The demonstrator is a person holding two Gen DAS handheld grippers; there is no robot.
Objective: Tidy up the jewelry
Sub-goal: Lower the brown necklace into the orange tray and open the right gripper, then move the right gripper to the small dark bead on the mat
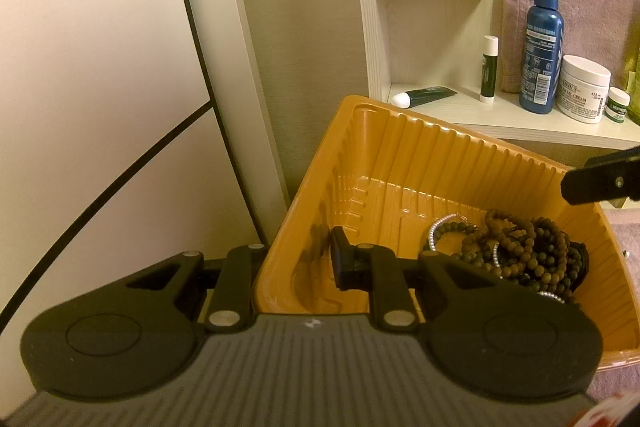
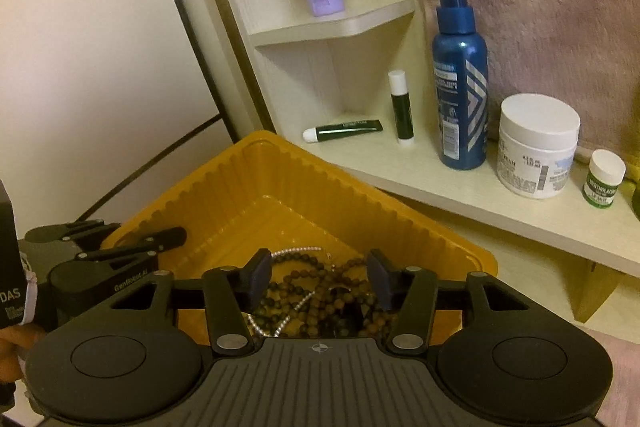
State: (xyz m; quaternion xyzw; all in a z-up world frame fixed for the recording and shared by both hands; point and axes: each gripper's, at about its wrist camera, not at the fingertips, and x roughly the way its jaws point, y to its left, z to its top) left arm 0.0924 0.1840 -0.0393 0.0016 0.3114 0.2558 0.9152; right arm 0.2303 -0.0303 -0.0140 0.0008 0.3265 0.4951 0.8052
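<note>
On the pale shelf [image 2: 460, 203] stand a blue spray bottle [image 2: 460, 87], a white cream jar [image 2: 536, 147] and a lip balm stick [image 2: 401, 105].

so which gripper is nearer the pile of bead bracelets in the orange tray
Right. The right gripper hangs open directly over the bead bracelets, fingers either side. The left gripper is shut on the orange tray rim, off to the pile's side.
</note>
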